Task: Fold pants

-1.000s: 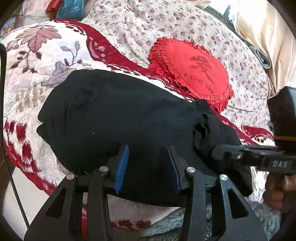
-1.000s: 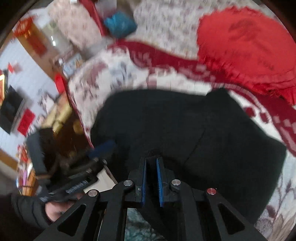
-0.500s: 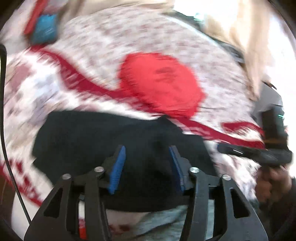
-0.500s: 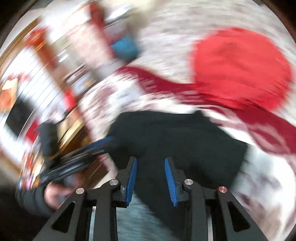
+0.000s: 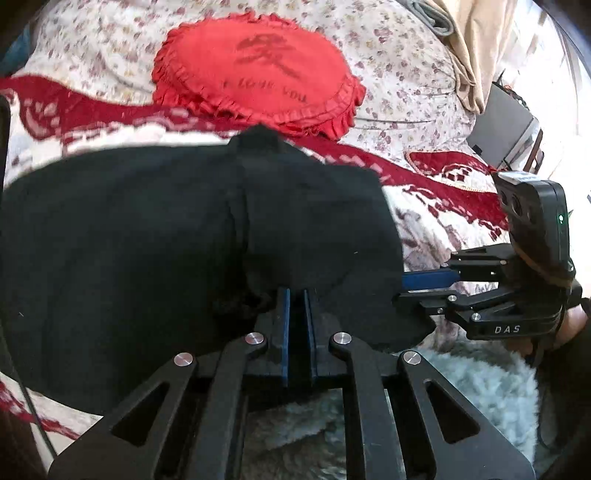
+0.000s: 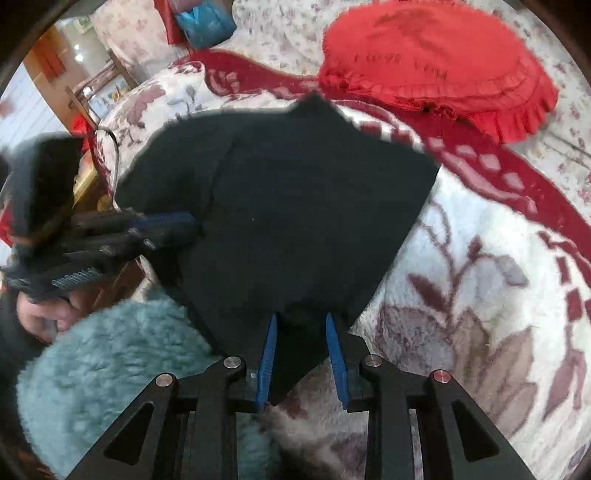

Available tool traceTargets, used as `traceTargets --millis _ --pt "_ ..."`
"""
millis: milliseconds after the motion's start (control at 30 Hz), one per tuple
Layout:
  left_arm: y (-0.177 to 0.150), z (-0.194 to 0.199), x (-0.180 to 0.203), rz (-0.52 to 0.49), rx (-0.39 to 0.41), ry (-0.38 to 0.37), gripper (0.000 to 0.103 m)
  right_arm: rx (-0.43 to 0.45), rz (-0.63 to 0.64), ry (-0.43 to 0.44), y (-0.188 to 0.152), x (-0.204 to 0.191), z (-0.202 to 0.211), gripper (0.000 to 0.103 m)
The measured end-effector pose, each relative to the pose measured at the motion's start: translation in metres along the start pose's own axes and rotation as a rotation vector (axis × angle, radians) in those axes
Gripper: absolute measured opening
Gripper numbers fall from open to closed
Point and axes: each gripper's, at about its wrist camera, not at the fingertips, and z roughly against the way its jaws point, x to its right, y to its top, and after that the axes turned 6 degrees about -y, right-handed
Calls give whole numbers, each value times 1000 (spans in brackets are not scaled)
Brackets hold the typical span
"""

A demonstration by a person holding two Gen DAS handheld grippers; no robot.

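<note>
Black pants lie folded into a broad dark shape on a floral blanket. My left gripper is shut, its blue pads pinching the near edge of the pants beside a small bunch of cloth. In the right wrist view it meets the left edge of the pants. My right gripper straddles the near corner of the pants. Its jaws are closing with the cloth between them, and the pads still stand apart. The left wrist view shows it at the pants' right edge.
A red frilled round cushion lies just beyond the pants, also red cushion. Teal fluffy fabric sits at the near side under the grippers. A blue bag and wooden furniture are at the left. A grey box stands far right.
The left jaws went from open to shut on the pants' near edge. The right jaws went from shut to apart around the near corner. Both hands shifted sideways along the pants.
</note>
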Motion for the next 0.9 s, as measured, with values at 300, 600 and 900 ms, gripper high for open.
traceTargets --millis 300,600,900 --pt "54 -11 -4 65 70 11 16 326 -122 -39 32 28 47 26" --pt "46 -39 -14 93 -10 70 16 147 -147 -141 57 26 -9 34" --pt "46 -10 -21 149 45 31 25 146 -228 -141 55 24 -9 38"
